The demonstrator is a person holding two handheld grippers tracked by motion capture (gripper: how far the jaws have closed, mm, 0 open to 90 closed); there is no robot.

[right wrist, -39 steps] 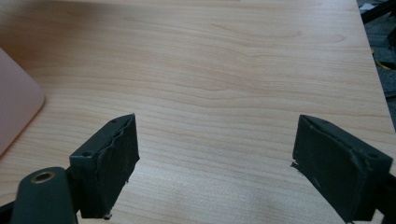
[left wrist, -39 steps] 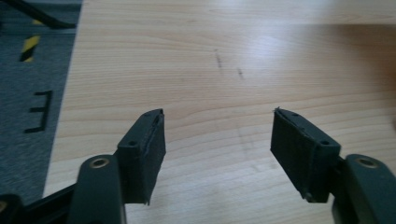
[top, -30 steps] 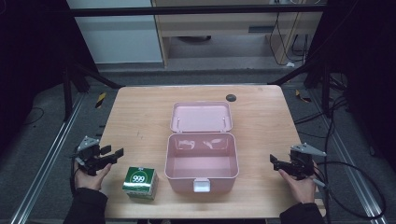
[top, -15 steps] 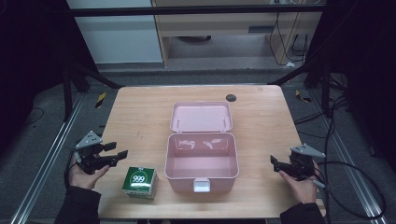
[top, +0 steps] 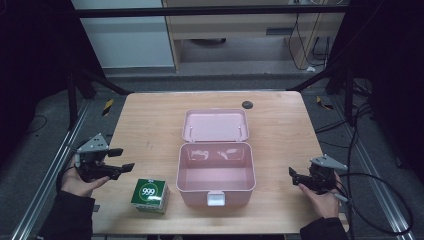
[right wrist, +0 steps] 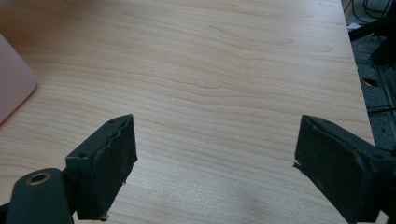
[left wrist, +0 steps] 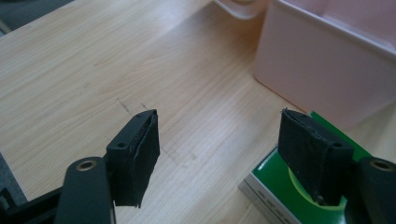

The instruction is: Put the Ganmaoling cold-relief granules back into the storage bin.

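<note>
A pink plastic box (top: 252, 170) stands open at the table's middle, its inside bare and its lid (top: 215, 125) lying flat behind it. Left of it sits a small green and white carton marked 999 (top: 150, 195). My left gripper (top: 122, 160) hovers over the table's left edge, just left of the carton. Its jaws have just been opening and stand open with nothing between them. In the left gripper view, the gripper (left wrist: 219, 116) looks over bare wood, with the carton (left wrist: 273, 179) and the box wall (left wrist: 327, 60) at right. My right gripper (top: 293, 176) rests open near the right edge, empty (right wrist: 217, 123).
A small dark round disc (top: 247, 104) lies near the table's far edge. Metal frame rails run along both sides of the wooden table (top: 150, 125). Cables (top: 380, 200) trail on the floor at right. The pink box's corner (right wrist: 11, 88) is far left of the right jaws.
My left gripper has lifted off the table and drawn slightly left, and its jaws have spread apart. The right gripper, carton and box have stayed put.
</note>
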